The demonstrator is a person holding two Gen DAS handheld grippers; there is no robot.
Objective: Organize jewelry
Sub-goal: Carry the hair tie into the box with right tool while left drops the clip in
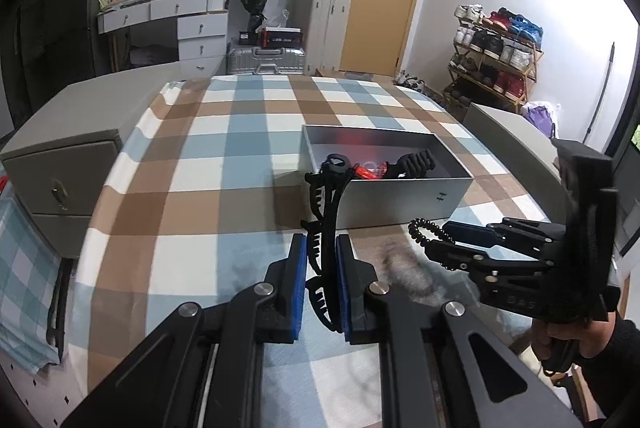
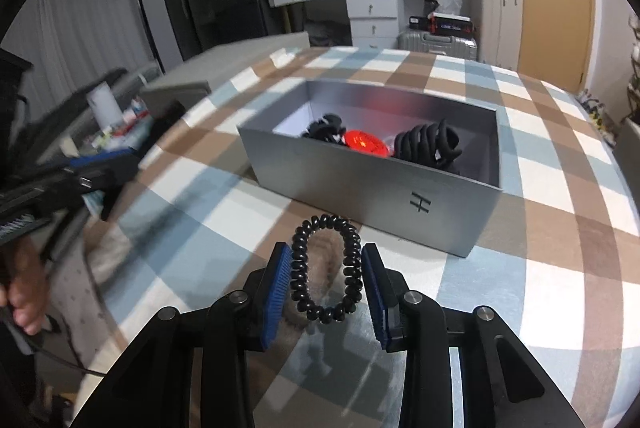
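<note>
Table (image 1: pixel 208 164) under blue, brown and white checked cloth (image 2: pixel 540 188). Open grey box (image 2: pixel 360 184) sits directly on it, toward the right edge.

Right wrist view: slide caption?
Right gripper holds black spiral hair tie before open grey box on checked cloth.
</note>
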